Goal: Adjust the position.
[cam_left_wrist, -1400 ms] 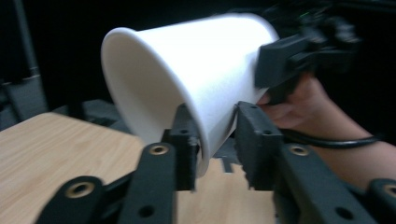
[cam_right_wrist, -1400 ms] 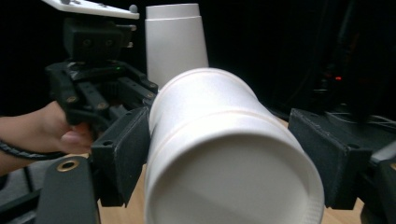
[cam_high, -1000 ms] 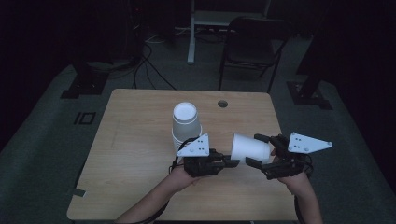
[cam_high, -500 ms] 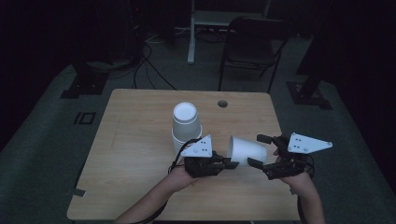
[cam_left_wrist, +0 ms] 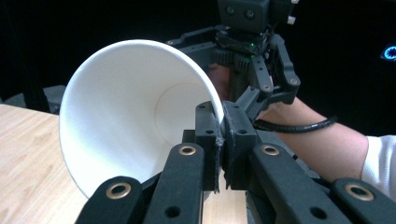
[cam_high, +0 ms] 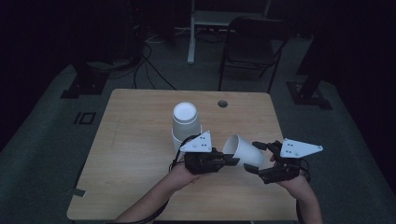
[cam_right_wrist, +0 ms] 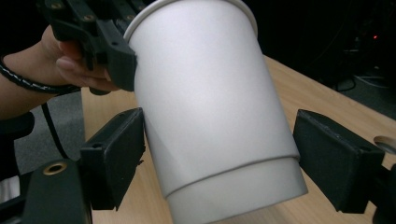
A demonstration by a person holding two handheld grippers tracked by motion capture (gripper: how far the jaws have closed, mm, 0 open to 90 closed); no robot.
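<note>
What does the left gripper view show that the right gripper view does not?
Left gripper view: the open mouth and white inside of the paper cup, with its rim pinched in the shut left claw. Behind the cup are the right claw and a white sleeve.
Right gripper view: the cup's outer wall and bottom band, with the right claw's jaws on either side. Whether its pads press on the cup is unclear.
Both: the cup, the left claw on its rim and the wooden table.
</note>
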